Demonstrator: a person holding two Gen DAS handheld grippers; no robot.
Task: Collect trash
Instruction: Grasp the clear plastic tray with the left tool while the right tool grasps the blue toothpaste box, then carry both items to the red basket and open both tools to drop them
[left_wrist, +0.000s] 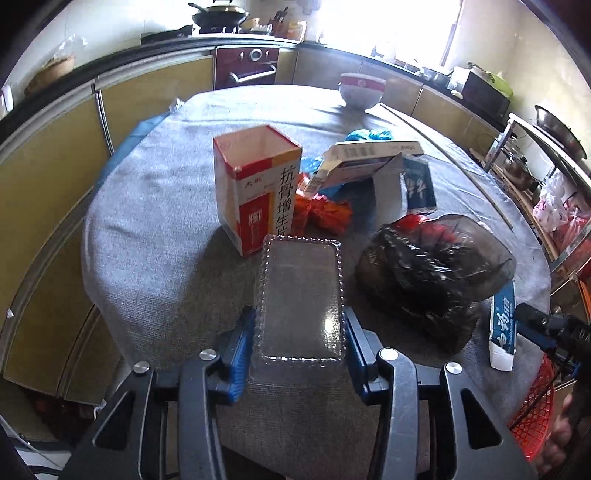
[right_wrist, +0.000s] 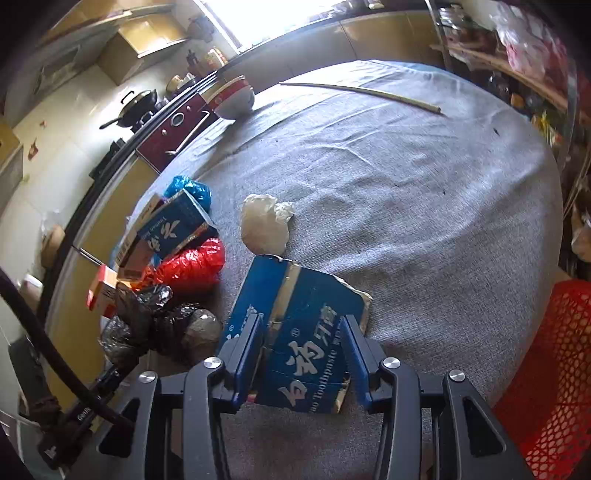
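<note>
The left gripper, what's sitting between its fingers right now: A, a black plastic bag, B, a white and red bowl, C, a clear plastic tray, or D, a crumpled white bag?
C: the left gripper has its blue fingers on either side of the clear plastic tray lying on the grey tablecloth.

Tray (left_wrist: 301, 295) lies before the carton (left_wrist: 255, 188) — bag (left_wrist: 432, 273) to its right.

One clear plastic tray (left_wrist: 301, 299), one bowl (left_wrist: 362, 90), one red basket (right_wrist: 554, 369).
</note>
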